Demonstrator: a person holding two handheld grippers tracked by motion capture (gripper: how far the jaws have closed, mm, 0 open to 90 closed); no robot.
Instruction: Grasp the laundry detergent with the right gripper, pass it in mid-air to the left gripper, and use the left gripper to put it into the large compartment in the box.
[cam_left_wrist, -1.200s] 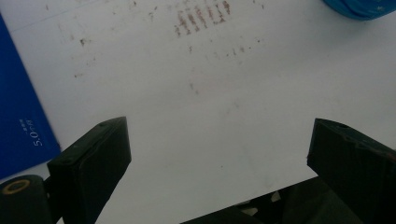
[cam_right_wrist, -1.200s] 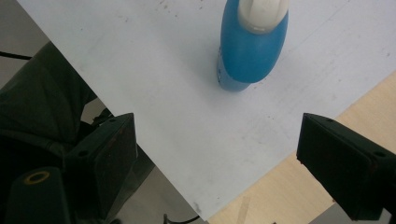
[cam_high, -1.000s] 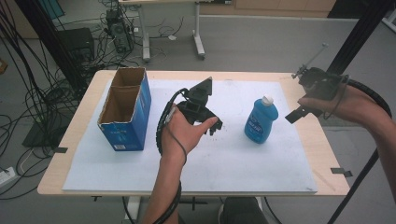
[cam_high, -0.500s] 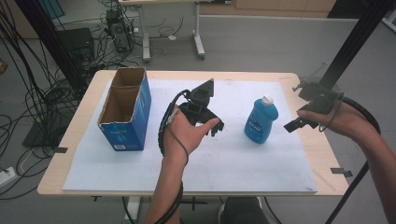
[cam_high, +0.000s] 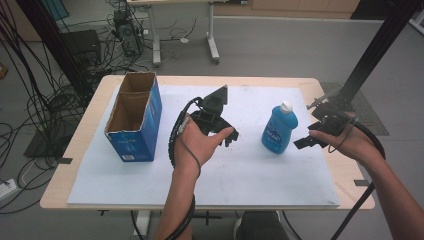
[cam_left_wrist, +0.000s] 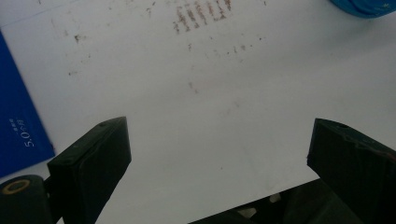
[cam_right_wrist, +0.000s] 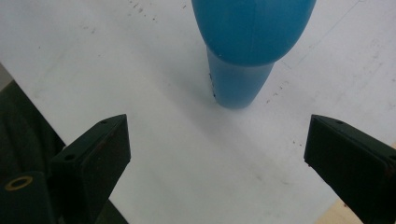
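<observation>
The left hand (cam_high: 197, 142) holds the left gripper (cam_high: 226, 136) out in front, with the forearm reaching up from the bottom edge. In the left gripper view its two black jaws stand wide apart with nothing between them. The right hand (cam_high: 345, 142) holds the right gripper (cam_high: 306, 142), which points sideways toward the left one. Its jaws also stand wide apart and hold nothing. A black cable (cam_high: 175, 145) loops around the left wrist.
</observation>
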